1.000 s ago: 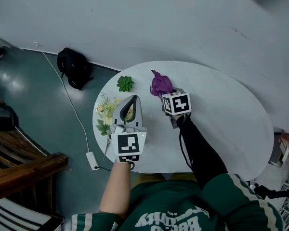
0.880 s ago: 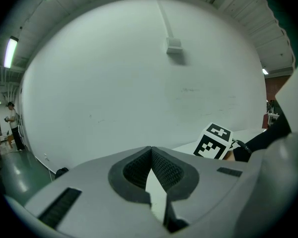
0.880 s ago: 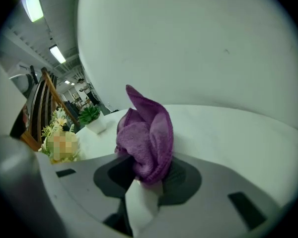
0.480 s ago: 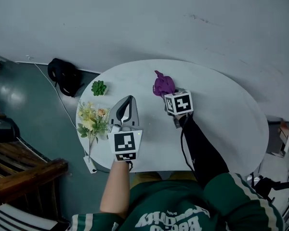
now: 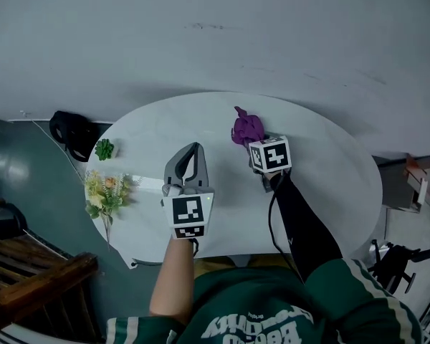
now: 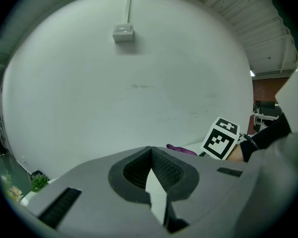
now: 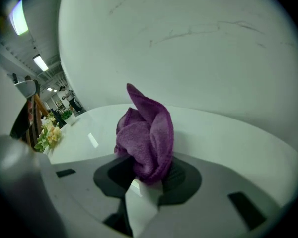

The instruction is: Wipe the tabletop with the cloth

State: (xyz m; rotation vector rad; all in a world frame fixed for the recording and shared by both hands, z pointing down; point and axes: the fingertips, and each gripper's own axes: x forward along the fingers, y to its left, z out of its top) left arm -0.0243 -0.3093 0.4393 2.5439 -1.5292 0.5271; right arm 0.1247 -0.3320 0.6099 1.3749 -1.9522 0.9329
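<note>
Purple terry cloth (image 7: pixel 146 133), bunched into an upright wad, is pinched at its lower end between the fingers (image 7: pixel 186 175) of the right gripper (image 7: pixel 146 177), which are clamped on it. Most of the fabric stands free beyond the fingertips. From the head view this wad sits toward 12 o'clock of the middle of the white oval tabletop (image 5: pixel 322 185). Whether its underside presses on the surface or hangs just above it cannot be told.

The left gripper (image 5: pixel 193 150) sits at 9 o'clock of the right one, its ribbed fingers (image 6: pixel 171 170) together at the tips with nothing between them, over bare tabletop.

Further out, a spray of pale artificial flowers (image 5: pixel 104 192) lies at the 9 o'clock rim, with a small green potted plant (image 5: pixel 104 149) at 10 o'clock.

The step in hand looks like the wiping itself, with the cloth gripped and over the surface. The next move probably calls for lowering the wad so the fabric lies flat on the top, then sweeping it across the wide bare stretch toward 3 o'clock. The flowers should be avoided.
</note>
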